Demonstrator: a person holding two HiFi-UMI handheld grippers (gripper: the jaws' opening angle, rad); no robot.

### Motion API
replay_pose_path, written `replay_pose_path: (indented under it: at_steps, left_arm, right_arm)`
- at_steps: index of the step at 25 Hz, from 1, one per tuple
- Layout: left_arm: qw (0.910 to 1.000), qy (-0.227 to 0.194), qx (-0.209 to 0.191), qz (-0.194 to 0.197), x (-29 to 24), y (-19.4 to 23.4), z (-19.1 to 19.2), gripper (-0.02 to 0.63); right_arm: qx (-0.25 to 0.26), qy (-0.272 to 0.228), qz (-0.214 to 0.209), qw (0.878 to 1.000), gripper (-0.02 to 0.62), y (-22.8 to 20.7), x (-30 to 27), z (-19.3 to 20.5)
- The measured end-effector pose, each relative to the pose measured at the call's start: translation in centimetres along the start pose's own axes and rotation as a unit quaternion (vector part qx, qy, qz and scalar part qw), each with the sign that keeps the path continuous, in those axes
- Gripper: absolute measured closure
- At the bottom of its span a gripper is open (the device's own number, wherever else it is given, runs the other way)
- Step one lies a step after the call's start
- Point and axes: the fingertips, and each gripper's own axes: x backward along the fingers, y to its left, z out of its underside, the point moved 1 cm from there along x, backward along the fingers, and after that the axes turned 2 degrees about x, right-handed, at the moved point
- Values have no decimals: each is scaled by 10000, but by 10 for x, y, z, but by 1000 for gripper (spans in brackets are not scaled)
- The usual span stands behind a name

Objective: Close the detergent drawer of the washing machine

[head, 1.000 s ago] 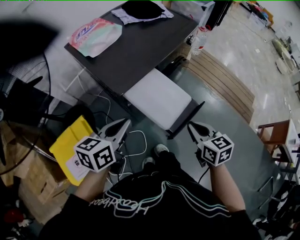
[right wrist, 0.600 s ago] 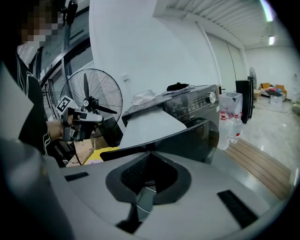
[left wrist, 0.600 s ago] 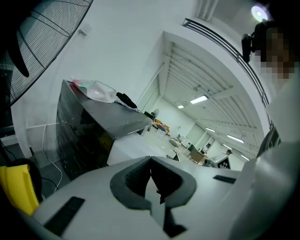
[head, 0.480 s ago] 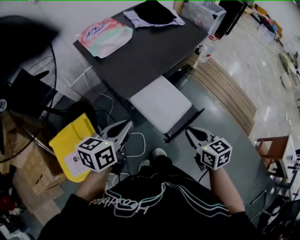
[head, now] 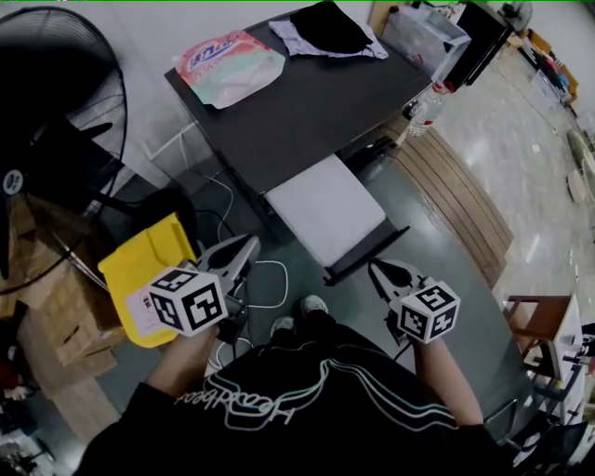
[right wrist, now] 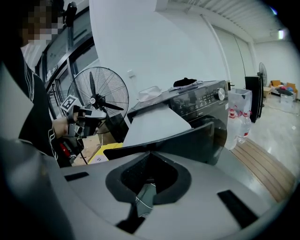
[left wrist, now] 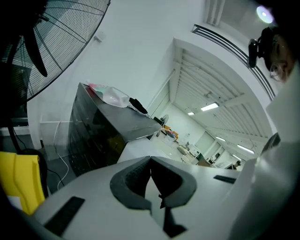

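Observation:
The black washing machine (head: pixel 297 102) stands ahead of me, seen from above. A white slab with a dark front edge (head: pixel 325 216) sticks out from its front towards me; I cannot tell whether it is the drawer. The right gripper view shows the same slab (right wrist: pixel 154 124) below the control panel and knob (right wrist: pixel 218 93). My left gripper (head: pixel 251 244) is shut and empty, to the left of the slab. My right gripper (head: pixel 375 267) is shut and empty, just right of the slab's front corner. Neither touches the machine.
A detergent pouch (head: pixel 228 65) and dark clothes (head: pixel 330 28) lie on the machine's top. A big fan (head: pixel 56 112), a yellow bag (head: pixel 139 270) and cardboard boxes (head: pixel 65 316) crowd the left. Cables (head: pixel 270 279) run on the floor. Water bottles (head: pixel 432 102) and wooden planks (head: pixel 456 195) are at right.
The head view has shifted, so the machine and fan sit further right in the picture. Both grippers stay shut, low in front of my body; the right one has drifted slightly down.

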Motion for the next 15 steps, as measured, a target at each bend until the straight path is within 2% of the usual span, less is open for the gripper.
replay_pose_path:
  at_steps: [3,7,15]
  left_arm:
    - [9999,-66,56,-109,4,3,0,583]
    - [9996,-121,134,-239,10,9,2,583]
    - [9985,-233,248,-427,23,18,6,583]
  right_arm:
    - [186,75,-72,9998,569,5,-11,-2]
    - [-27,2,-112,9999,569,-3,-17,-5]
    - [10,-5,-184,9998,569,-2,-21,-5]
